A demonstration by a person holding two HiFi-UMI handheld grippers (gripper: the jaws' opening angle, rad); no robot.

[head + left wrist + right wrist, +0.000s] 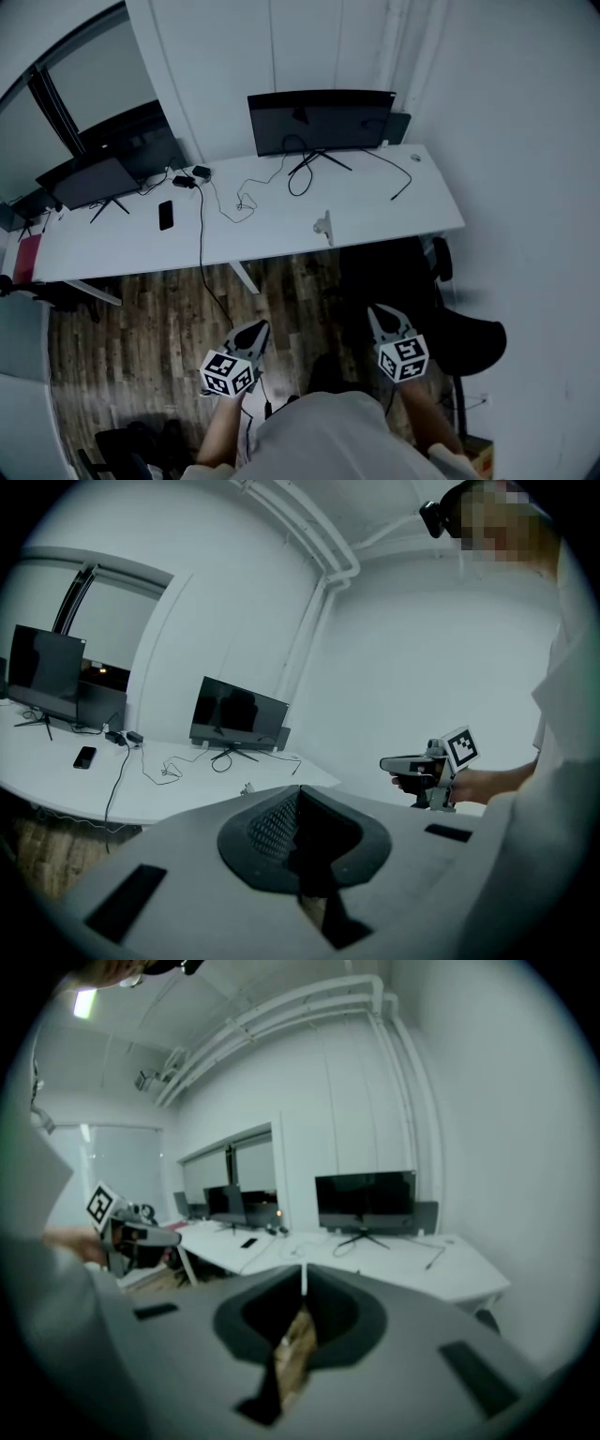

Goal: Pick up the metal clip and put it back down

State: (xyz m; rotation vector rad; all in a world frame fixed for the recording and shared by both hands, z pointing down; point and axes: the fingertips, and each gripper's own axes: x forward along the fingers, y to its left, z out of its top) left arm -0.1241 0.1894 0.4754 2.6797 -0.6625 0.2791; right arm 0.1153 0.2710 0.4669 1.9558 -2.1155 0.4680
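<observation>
The metal clip [323, 225] stands small and silvery on the white desk [112, 246], close to its front edge. In the left gripper view the metal clip [248, 787] is a tiny shape at the desk's near rim. My left gripper [258, 326] and right gripper [375, 309] hover over the wooden floor, well short of the desk, both pointing toward it. The left gripper [298, 794] has its jaws closed together with nothing between them. The right gripper [303, 1277] looks shut too, and empty. Each gripper view shows the other gripper held out beside it.
A dark monitor [322, 122] stands at the back of the desk, with more monitors [89, 180] to the left. A black phone [166, 215] and loose cables [239, 202] lie on the desk. A black chair [450, 328] stands right of my right gripper.
</observation>
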